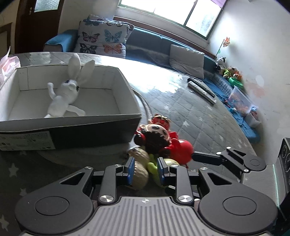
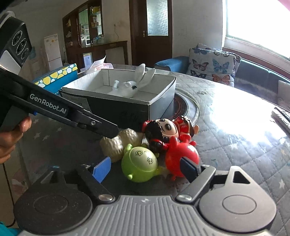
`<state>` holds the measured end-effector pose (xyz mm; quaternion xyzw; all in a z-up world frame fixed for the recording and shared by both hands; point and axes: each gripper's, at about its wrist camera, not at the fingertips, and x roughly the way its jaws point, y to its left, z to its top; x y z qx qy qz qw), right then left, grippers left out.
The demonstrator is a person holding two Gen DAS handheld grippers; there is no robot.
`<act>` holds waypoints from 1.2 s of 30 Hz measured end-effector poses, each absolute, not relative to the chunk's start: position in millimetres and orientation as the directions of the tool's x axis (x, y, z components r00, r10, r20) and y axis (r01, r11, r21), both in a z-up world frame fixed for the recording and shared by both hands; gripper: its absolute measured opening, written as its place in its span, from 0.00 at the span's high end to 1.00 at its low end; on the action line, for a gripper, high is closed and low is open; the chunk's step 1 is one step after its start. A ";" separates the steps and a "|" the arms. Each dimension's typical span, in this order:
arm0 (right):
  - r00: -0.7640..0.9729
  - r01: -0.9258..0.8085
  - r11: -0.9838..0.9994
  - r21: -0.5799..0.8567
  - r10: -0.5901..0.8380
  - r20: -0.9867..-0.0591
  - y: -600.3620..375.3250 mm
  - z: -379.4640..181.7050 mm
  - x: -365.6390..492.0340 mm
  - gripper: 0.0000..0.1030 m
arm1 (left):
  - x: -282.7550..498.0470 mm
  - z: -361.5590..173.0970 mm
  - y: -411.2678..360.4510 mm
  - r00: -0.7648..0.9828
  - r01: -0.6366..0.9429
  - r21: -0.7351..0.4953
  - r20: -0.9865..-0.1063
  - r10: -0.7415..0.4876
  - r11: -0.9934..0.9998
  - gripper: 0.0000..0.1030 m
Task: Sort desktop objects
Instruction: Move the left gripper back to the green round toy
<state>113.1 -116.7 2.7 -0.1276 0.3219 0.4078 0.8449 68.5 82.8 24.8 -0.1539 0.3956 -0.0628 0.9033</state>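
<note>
A cluster of glossy plastic toys lies on a round table (image 2: pixel 235 138) covered with a grey quilted, star-printed cloth, just in front of an open cardboard box (image 1: pixel 101 127) with a dark outer wall and a white inside. In the box a soft white plush rabbit (image 1: pixel 61 98) lies on its back, its long ears resting against the far wall. The left gripper (image 1: pixel 145 170), its fingers faced with blue pads (image 1: pixel 130 168), stands partly spread, its jaws to either side of a beige peanut-shaped toy (image 1: pixel 139 174) with a ribbed, bumpy shell; the left pad lies against the shell, but whether the pads actually pinch it cannot be told. From the right wrist view a bare hand (image 2: pixel 10 138) grips that tool's black handle, lettered "GenRobot.AI". The right gripper (image 2: pixel 145 170) is spread wide, its jaws bracketing a smooth, round lime-green toy (image 2: pixel 139 163) with swirl marks on its dome and a shiny red rounded toy (image 2: pixel 179 154) just beside it. Behind these, touching them, lies a big-headed doll (image 2: pixel 163 130) with black hair, a pale painted face and red clothing. Near the table's far edge rest two remote controls (image 1: pixel 201 89), and a butterfly-print cushion (image 1: pixel 103 38) sits on a blue sofa (image 1: pixel 150 38) beneath a bright window (image 1: pixel 172 10).
</note>
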 end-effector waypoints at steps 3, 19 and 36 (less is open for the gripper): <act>0.455 -0.774 0.631 0.054 0.613 -0.646 -117.5 1.3 110.6 0.24 | 69.0 23.6 76.5 0.671 0.011 -0.346 -0.693 -0.263 0.938 0.71; 0.425 -0.766 0.632 0.116 0.633 -0.647 -119.6 -8.7 110.7 0.42 | 81.2 11.0 59.0 0.623 0.015 -0.379 -0.720 -0.305 0.925 0.71; 0.426 -0.737 0.658 0.156 0.631 -0.649 -125.9 -15.4 116.3 0.53 | 85.5 2.6 58.3 0.603 -0.020 -0.413 -0.731 -0.319 0.910 0.65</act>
